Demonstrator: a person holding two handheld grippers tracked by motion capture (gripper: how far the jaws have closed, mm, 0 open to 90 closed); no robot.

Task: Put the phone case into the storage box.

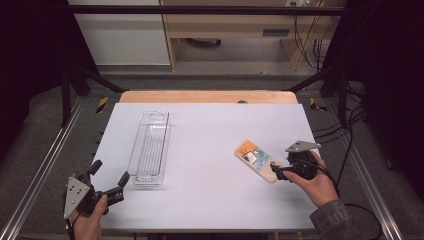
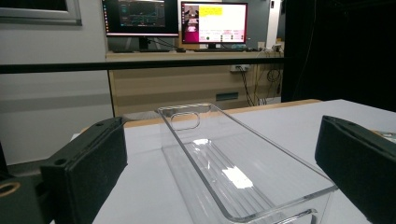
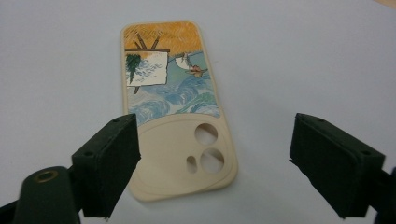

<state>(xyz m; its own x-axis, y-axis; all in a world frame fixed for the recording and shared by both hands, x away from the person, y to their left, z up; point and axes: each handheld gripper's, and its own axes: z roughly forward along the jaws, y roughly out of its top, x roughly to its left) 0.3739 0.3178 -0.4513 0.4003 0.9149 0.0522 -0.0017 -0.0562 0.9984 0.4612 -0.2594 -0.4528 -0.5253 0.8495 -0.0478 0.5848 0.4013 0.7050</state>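
A cream phone case (image 1: 255, 159) with an orange and blue painted picture lies flat on the white table (image 1: 210, 125) at the right. My right gripper (image 1: 276, 170) is open just above its camera-hole end. In the right gripper view the phone case (image 3: 177, 116) lies between the spread jaws of the right gripper (image 3: 217, 135), nearer the left one, and neither pad presses on it. A long clear plastic tray (image 1: 141, 145) stands empty at the left. My left gripper (image 1: 110, 171) is open just in front of its near end, and the clear tray (image 2: 196, 109) runs away between the jaws of the left gripper (image 2: 224, 135).
The white table top ends in a wooden strip (image 1: 207, 96) at the far side. Metal rails (image 1: 45, 165) run along both sides, with cables (image 1: 350, 135) at the right. Monitors (image 2: 212, 21) stand on a desk beyond the table.
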